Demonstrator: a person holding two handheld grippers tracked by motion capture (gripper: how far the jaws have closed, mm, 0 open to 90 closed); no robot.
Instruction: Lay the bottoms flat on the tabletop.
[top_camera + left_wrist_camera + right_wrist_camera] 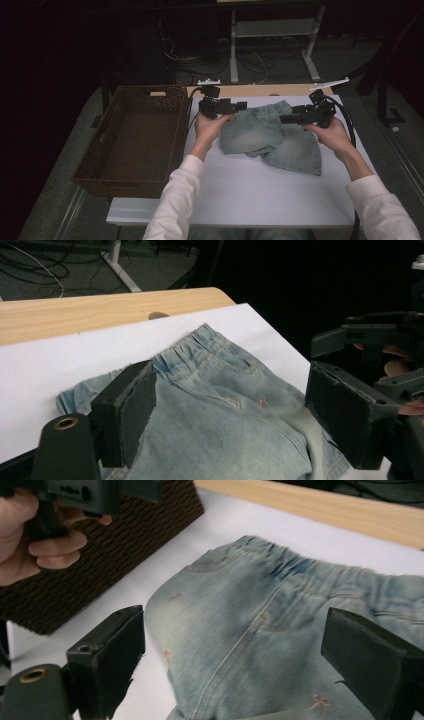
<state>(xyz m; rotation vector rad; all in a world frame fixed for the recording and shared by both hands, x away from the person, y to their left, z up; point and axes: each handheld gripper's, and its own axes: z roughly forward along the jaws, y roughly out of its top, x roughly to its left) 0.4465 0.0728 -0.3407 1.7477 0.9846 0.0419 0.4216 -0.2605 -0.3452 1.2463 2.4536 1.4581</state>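
Hovering over denim shorts point(270, 137), left gripper point(240, 106) and right gripper point(286, 119) jaws spread.

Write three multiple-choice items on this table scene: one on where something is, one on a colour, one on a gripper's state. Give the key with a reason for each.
1. Where does the wicker basket stand relative to the denim shorts?
A. On the person's left of them
B. On the person's right of them
C. On top of them

2. What colour are the shorts?
A. Black
B. Light blue
C. Red

3. How do the fingers of the left gripper stand?
A. Shut on the basket rim
B. Shut on the waistband
C. Apart, holding nothing

Key:
1. A: the high view shows the basket at the table's left edge, the shorts lying at the middle.
2. B: faded light-blue denim shows in all three views.
3. C: the left gripper view shows a wide gap between its fingers, with the shorts lying flat beyond them.
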